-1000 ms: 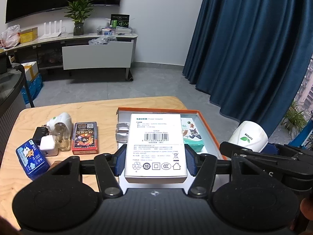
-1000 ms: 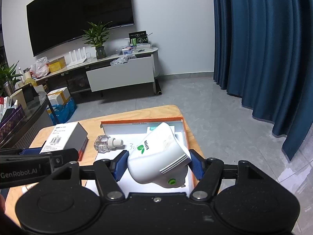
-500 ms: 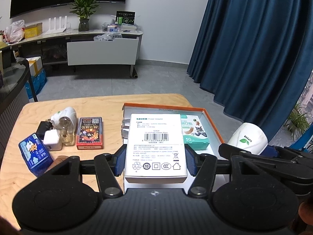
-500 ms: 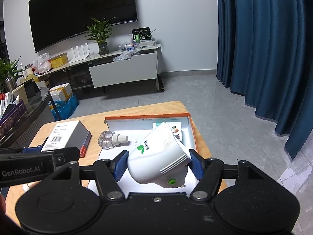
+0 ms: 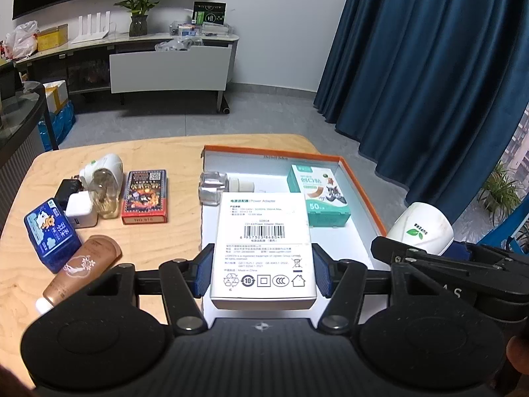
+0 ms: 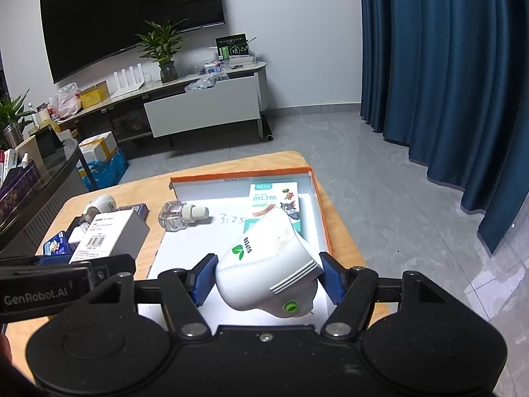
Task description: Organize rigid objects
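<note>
I have the left gripper (image 5: 263,273) clamped on the white adapter box (image 5: 263,248), its blue fingers (image 5: 202,274) pressing both long sides, held above the near edge of the orange-rimmed tray (image 5: 360,188). My right gripper (image 6: 266,283) grips the white plug-in diffuser (image 6: 267,273) across its rounded body, over the tray's near right part.

The diffuser worries me most: its shell is curved and smooth and sits tilted between the fingers, so I judge it could twist or squirt out if I jolt it. Both loads hang close together, so the grippers may knock each other on the way down. In the tray, the plaster box (image 5: 317,198) and the glass refill bottle (image 5: 213,187) already take the far end; a careless drop could shove them or land on the rim.
</note>
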